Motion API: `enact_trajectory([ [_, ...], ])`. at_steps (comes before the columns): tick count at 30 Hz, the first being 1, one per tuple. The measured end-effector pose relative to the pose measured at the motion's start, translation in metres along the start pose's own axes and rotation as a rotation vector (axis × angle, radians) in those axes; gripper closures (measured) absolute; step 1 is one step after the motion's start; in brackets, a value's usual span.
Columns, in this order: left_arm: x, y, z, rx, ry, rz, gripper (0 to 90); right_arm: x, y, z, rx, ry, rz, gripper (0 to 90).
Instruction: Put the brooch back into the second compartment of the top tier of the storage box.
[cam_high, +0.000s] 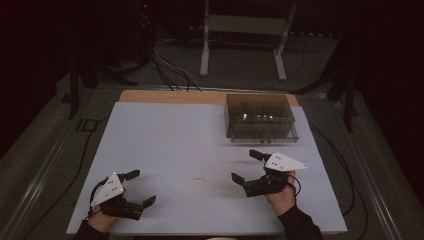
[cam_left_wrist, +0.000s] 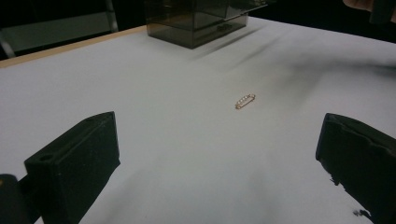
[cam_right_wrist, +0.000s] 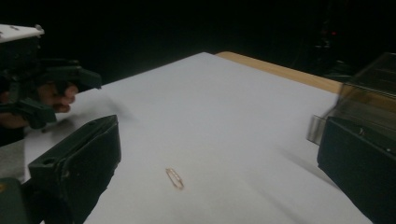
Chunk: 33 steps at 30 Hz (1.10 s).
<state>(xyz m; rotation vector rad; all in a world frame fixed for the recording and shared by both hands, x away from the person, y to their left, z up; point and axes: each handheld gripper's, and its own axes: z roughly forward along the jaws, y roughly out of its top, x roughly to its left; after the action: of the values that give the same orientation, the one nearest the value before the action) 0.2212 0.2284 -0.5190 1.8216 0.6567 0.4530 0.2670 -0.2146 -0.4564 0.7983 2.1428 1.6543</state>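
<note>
Both tools, left (cam_high: 138, 187) and right (cam_high: 245, 165), gape wide and empty. A thin ring (cam_high: 200, 179) lies flat between them on the desk (cam_high: 165, 130); blunt jaws could skid it away.

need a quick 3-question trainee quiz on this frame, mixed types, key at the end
1. True or false: the ring lies on the white table between the two hand-held grippers.
2. Which hand-held gripper is nearer the smoky box? A) left B) right
3. Fill in: both hand-held grippers are ____, holding nothing.

Key: 1 true; 2 B; 3 open
</note>
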Motion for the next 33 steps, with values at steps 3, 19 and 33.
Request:
enact_trajectory([
  [3,0.000,0.000,0.000,0.003,-0.003,0.001,0.6,0.002,0.003,0.007,0.011,0.014,-0.010,0.0],
  [19,0.000,0.000,0.000,0.000,-0.006,-0.003,0.6,0.012,0.006,0.050,0.095,0.148,-0.040,0.0],
  [33,0.000,0.000,-0.001,-0.008,-0.011,-0.010,0.6,0.015,-0.002,0.097,0.172,0.194,-0.019,0.0],
])
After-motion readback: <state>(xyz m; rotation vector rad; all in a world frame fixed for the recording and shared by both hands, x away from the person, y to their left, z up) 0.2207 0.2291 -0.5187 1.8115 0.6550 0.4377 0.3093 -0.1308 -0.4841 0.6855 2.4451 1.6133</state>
